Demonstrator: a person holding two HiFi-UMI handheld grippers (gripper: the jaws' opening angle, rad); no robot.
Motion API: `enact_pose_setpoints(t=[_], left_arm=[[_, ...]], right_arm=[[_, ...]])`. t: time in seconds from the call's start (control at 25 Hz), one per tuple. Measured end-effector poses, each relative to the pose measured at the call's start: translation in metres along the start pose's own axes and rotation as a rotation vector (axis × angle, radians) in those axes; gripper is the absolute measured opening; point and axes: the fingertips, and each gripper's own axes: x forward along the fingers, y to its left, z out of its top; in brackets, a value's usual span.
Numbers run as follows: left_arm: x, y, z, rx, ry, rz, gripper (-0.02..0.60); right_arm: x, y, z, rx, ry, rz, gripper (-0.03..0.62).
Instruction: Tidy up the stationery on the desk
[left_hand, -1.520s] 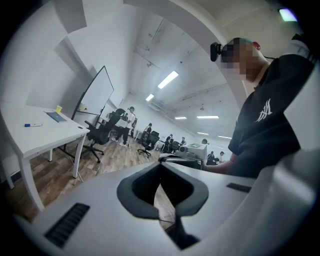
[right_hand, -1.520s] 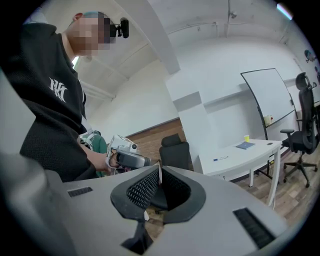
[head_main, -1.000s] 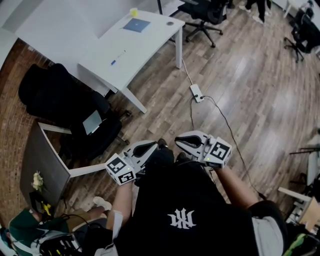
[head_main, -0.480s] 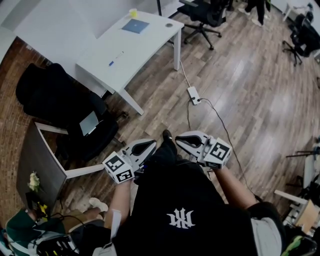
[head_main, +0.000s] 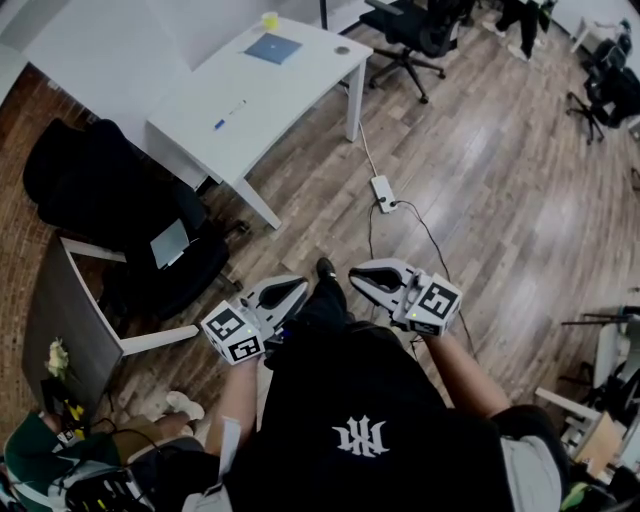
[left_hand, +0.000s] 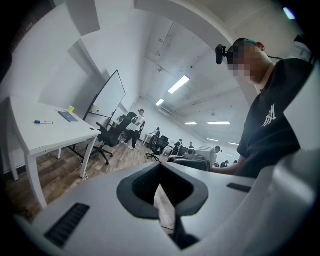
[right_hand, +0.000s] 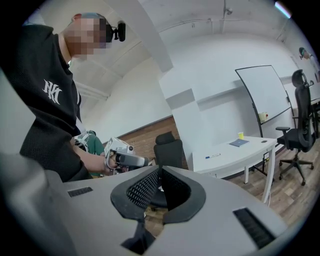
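Task status: not started, 0 items moved as far as I can judge.

- Left hand-held gripper (head_main: 285, 292): jaws pressed together, nothing between them. Held at the person's waist.
- Right hand-held gripper (head_main: 375, 280): same, jaws closed on nothing, also at the waist.
- Both are well apart from the white counter (head_main: 290, 95), which sits across the wooden floor ahead.
- Stationery lies loose on the counter: a pen (head_main: 228, 115) near the middle, a blue notebook (head_main: 273, 48) toward the far end, a small yellow item (head_main: 268, 20) at the far edge, a small dark round thing (head_main: 342, 48) near the corner.

Left to do: walk over, then everything.
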Motion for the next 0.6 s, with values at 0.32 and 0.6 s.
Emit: enact_pose_setpoints(t=[0.32,0.6], left_arm=[[0.013,0.026,0.014,-0.008,-0.017,0.013,0.003],[0.03,0.051,0.029,-0.013,-0.028,0.015,0.003]], right_arm=[[0.011,-0.028,0.005,-0.001,0.018,0.014,0.043],[0.016,-0.059,0.014,0.002,0.022,0.004,0.043]])
